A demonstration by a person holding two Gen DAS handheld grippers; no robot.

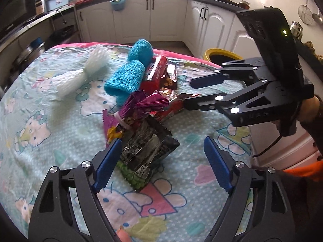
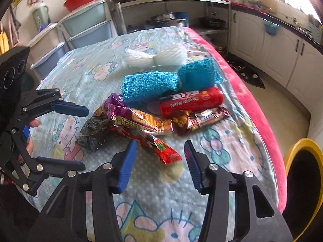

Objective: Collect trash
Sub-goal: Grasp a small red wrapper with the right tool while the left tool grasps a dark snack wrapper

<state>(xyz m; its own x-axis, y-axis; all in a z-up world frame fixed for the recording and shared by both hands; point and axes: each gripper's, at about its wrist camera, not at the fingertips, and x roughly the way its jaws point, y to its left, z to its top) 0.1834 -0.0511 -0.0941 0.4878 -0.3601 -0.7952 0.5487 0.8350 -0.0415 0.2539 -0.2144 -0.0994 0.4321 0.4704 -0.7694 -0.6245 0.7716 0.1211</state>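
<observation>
Trash lies heaped in the middle of the bench, on its cartoon-print cloth — crinkled foil snack wrappers, a red tube-shaped packet, a black-and-silver wrapper nearest my left side; two blue foam nets and a white foam net sit just behind the pile, touching it or nearly so. My left gripper hangs low over the near end of the heap, jaws parted wide with the black-and-silver wrapper between them; the left pad sits right at the wrapper's edge, the right pad stands clear, nothing clenched. My right gripper points down at the other side, jaws released and part-way apart, the tip of a red wrapper lying just ahead of them, untouched. A yellow-rimmed bin with a dark liner stands on the floor beside the bench — off to my right; white kitchen cabinets line the far wall.
</observation>
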